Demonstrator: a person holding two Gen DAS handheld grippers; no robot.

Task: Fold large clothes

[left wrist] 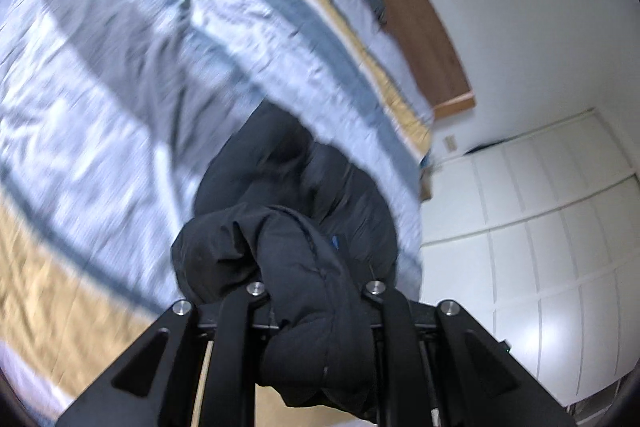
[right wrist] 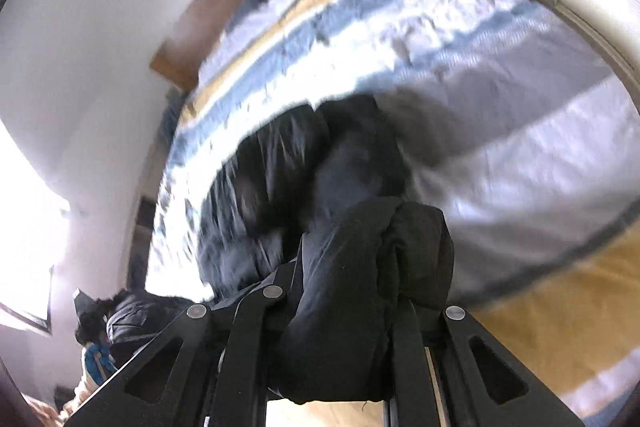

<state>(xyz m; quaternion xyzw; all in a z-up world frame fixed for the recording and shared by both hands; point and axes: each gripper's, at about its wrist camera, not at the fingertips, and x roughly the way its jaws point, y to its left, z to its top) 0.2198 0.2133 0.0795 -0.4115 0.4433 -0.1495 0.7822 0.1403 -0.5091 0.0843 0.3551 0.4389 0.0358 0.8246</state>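
I observed the black padded jacket (left wrist: 304, 267) bunched in both clenched grippers, left gripper (left wrist: 316, 311) and right gripper (right wrist: 340, 307), its bulk hanging over the bed (left wrist: 120, 75). Striped blue, grey and yellow bedspread; wooden headboard (left wrist: 400, 7); white walls; panelled wardrobe (left wrist: 540, 227).
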